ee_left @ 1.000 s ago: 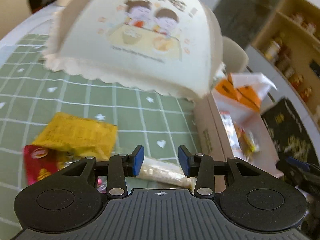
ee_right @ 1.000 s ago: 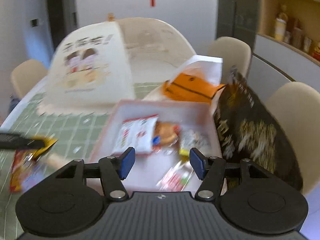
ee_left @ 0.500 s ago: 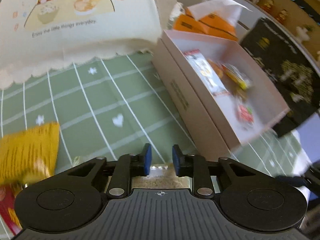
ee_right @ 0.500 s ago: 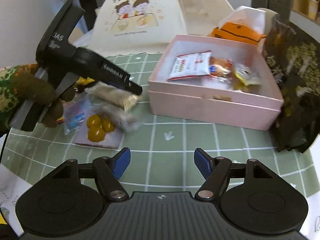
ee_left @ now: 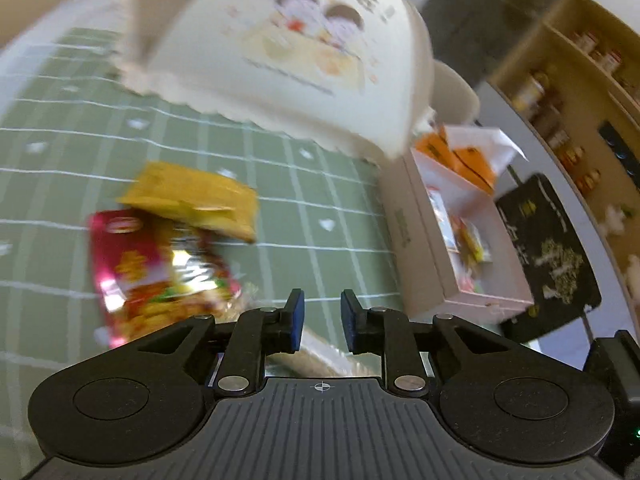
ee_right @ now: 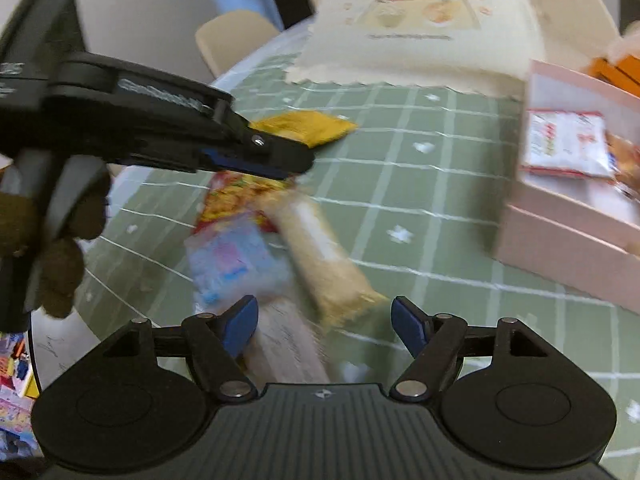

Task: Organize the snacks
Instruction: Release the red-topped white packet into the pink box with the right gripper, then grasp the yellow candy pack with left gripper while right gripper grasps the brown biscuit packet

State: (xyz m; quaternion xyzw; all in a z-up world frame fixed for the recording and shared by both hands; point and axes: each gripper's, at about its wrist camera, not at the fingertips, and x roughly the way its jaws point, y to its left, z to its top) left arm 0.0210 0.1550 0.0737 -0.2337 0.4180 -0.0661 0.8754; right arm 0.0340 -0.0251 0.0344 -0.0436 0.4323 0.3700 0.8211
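Loose snacks lie on the green checked tablecloth: a yellow packet (ee_left: 192,200), a red packet (ee_left: 156,268), a beige bar (ee_right: 320,252) and a pale blue packet (ee_right: 236,256). A pink open box (ee_left: 452,256) with several snacks inside stands to the right; it also shows in the right wrist view (ee_right: 572,216). My left gripper (ee_left: 322,322) hovers above the pile, jaws a narrow gap apart with nothing between them; it shows from the side in the right wrist view (ee_right: 280,156). My right gripper (ee_right: 324,320) is wide open just above the beige bar's near end.
A cream food cover with a cartoon print (ee_left: 304,52) stands at the back of the table. An orange tissue pack (ee_left: 468,160) and a black bag (ee_left: 548,256) lie beside the box. Chairs and a shelf of jars surround the table.
My left gripper swung back left from the box toward the snack pile and its jaws opened slightly. My right gripper moved left and down over the beige bar.
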